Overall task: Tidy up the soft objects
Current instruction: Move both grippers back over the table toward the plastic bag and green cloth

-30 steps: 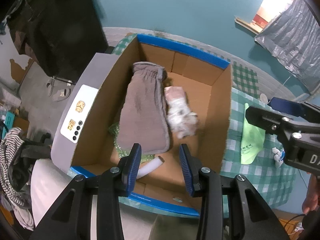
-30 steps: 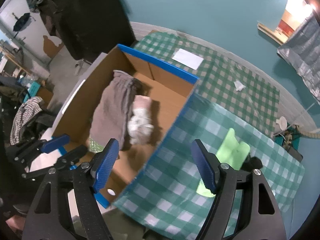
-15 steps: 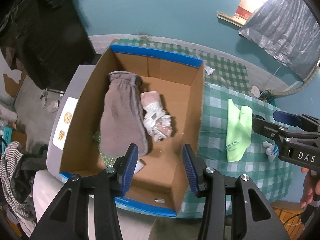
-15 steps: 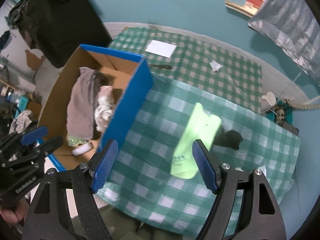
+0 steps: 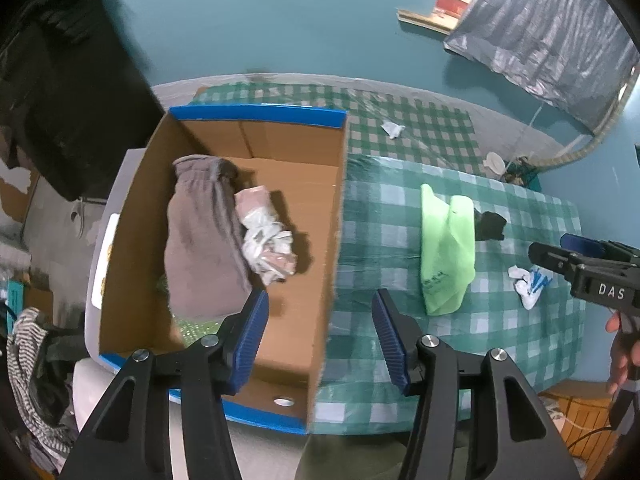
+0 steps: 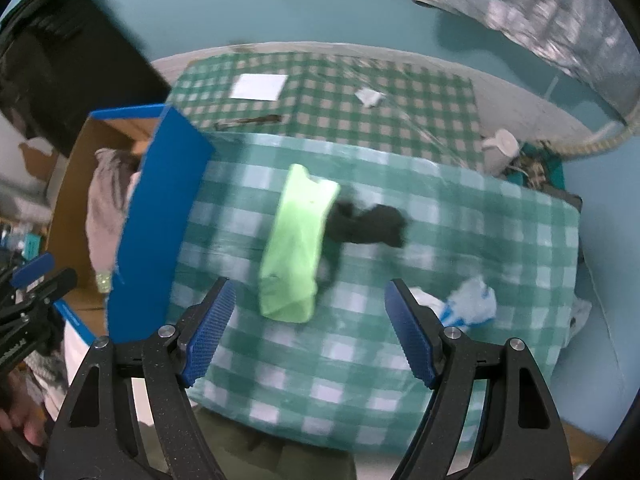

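A cardboard box (image 5: 320, 240) with blue outer sides stands at the table's left end; it shows too in the right wrist view (image 6: 160, 208). Inside lie a grey cloth (image 5: 204, 236) and a crumpled white-pink bundle (image 5: 268, 248). A light green cloth (image 5: 446, 252) (image 6: 300, 240) lies on the checked tablecloth with a black cloth (image 6: 368, 226) (image 5: 490, 226) beside it. A white and blue crumpled bag (image 6: 468, 304) (image 5: 528, 284) lies further right. My left gripper (image 5: 318, 336) is open above the box's right wall. My right gripper (image 6: 310, 332) is open above the green cloth's near end.
The green checked tablecloth (image 6: 360, 360) covers the table. A white paper sheet (image 6: 260, 86), a dark thin object (image 6: 248, 120) and a small white scrap (image 6: 370, 96) lie at the far side. A white cup (image 6: 500, 148) stands at the right edge.
Both grippers have swung right, away from the box interior. The left one now hangs over the box's right wall and has opened wider. The right one now faces the green cloth.
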`<state>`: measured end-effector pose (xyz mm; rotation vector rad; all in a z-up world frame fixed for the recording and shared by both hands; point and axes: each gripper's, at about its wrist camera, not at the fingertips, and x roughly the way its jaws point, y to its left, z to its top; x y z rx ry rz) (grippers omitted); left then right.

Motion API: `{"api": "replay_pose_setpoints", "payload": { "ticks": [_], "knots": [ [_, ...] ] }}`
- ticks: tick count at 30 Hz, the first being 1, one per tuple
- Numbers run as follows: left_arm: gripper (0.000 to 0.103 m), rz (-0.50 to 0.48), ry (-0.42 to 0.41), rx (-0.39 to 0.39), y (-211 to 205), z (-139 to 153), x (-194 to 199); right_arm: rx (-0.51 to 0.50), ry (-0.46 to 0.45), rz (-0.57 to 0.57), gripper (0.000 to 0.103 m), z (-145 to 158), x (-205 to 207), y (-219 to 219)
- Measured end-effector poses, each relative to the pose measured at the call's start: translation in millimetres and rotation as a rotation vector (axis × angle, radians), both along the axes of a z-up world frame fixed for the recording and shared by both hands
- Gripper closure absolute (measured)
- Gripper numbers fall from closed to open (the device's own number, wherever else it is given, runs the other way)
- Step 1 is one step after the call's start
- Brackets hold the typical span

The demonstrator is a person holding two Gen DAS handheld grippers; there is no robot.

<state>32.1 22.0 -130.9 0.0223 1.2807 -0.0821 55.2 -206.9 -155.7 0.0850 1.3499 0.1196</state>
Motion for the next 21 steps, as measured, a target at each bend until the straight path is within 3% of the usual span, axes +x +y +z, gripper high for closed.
{"api": "replay_pose_setpoints", "payload": {
  "ticks": [6,21],
  "knots": [
    [0.041,-0.046,0.005,0.013,-25.6,-1.7,2.3,-0.005,0.014,-0.07,0.025,-6.3,-5.9,-37.6],
    [0.04,-0.151,0.059,0.05,-82.9,-23.6,11.5,-0.03,0.066,-0.199,0.025,-28.2,-19.0,-104.9]
  ]
}}
